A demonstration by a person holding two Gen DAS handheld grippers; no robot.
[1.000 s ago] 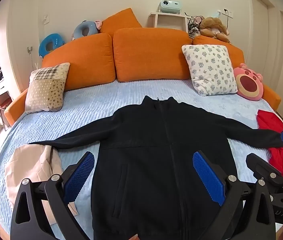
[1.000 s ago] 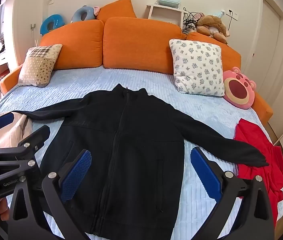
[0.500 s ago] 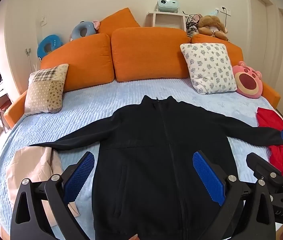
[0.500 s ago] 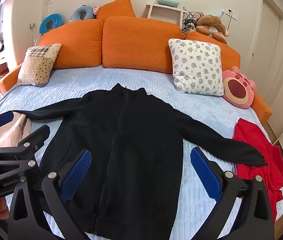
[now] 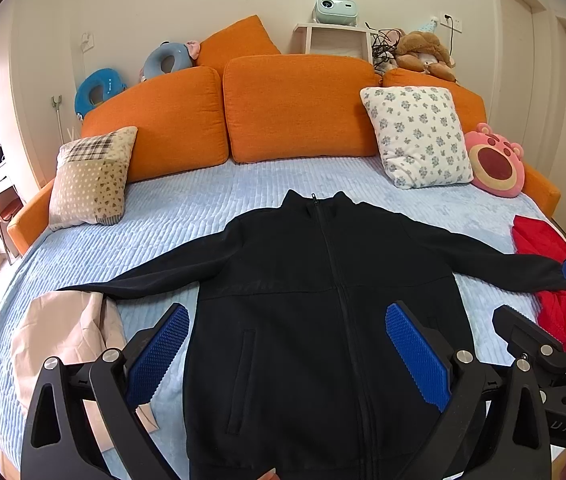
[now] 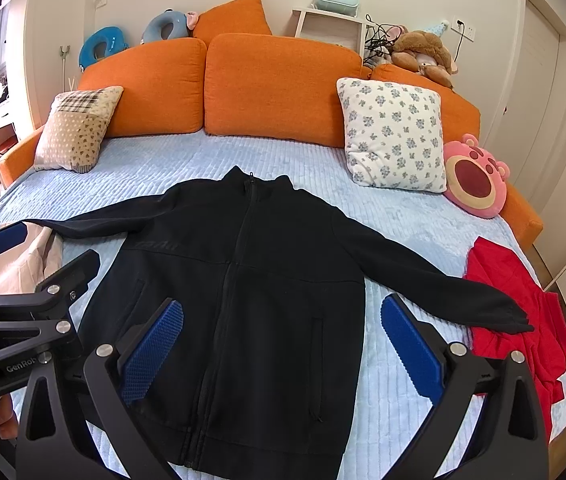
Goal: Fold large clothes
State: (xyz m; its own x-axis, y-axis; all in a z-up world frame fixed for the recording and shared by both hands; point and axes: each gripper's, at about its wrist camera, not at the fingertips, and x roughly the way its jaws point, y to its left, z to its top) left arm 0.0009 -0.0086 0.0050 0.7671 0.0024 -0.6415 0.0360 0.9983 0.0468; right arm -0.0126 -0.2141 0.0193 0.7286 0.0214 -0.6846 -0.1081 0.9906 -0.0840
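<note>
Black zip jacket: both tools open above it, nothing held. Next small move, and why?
Probably lower the right tool to the sleeve cuff lying on the red garment and grip it, ready to fold that sleeve across the body. The black zip jacket lies flat, zipped, sleeves spread; both tools are open and the left tool hovers over its hem.

The zip-up fleece jacket [image 5: 323, 300] is all black. The ribbed bed cover [image 5: 203, 200] under it is light blue. The big back cushions [image 5: 299, 108] are orange. One square pillow [image 5: 419, 136] is white with little grey-blue flowers.
</note>
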